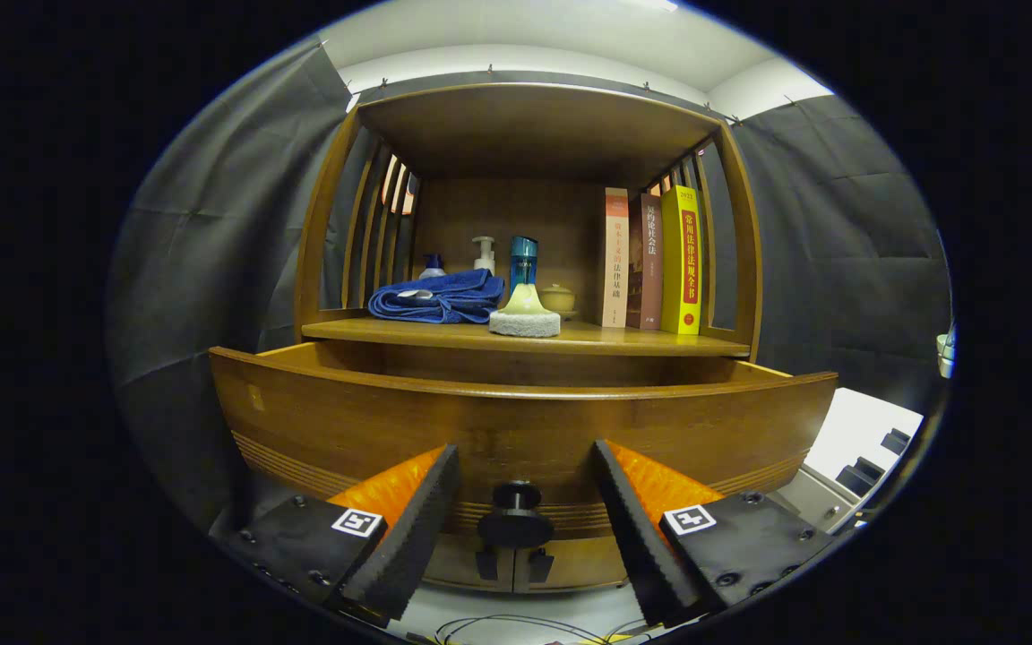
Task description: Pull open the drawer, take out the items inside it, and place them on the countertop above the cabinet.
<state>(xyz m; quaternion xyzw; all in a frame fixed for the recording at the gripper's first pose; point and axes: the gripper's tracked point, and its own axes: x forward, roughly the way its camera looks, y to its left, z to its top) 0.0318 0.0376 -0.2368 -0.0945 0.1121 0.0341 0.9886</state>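
Observation:
A wooden cabinet's drawer [516, 421] stands pulled out toward me, its front panel just ahead of my fingers. Its black round knob [516, 520] sits between my fingertips, untouched on both sides. My gripper [525, 466] is open, and its orange-and-black fingers [408, 520] are spread wide around the knob. The drawer's inside is hidden behind the front panel. Above it, the countertop [641, 339] holds a folded blue towel [440, 298] and a grey-and-yellow scrubber [525, 315].
On the countertop behind the towel stand a white pump bottle [484, 253], a blue bottle [523, 260] and a small jar [558, 297]. Three books [655, 260] stand upright at the right. A shelf roof spans above. Cables lie on the floor below.

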